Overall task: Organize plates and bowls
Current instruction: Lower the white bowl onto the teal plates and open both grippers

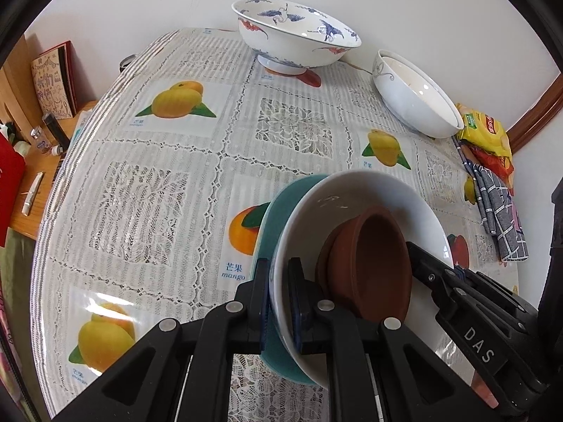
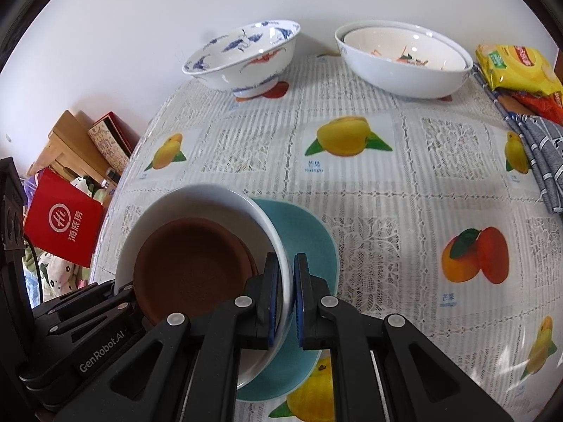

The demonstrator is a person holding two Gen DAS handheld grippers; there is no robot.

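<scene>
- The left claw (image 1: 278,297) is clenched on the rim of a white bowl (image 1: 352,190), one pad inside and one outside.
- The right claw (image 2: 288,293) is clamped on the opposite rim of the same white bowl (image 2: 197,193).
- A brown clay dish (image 2: 190,263) sits nested inside the white bowl; a teal plate (image 2: 306,232) lies directly under it, over the desk (image 2: 387,183).
- At the far edge by the wall stand a crane-patterned bowl (image 2: 246,66) and stacked white bowls (image 2: 404,63), well apart from the held stack.
- The tablecloth (image 1: 176,183) shows fruit pictures captioned "芒果 mango" in blue.
- The right claw's body reads "DAS" in the left view; the left claw's body reads "GenRobot.AI" in the right view.
- A red bag (image 2: 63,228) beside the desk carries a white circle logo and "海底捞".
- A yellow snack packet (image 2: 517,66) lies at the right edge; its printing is too small to read.
</scene>
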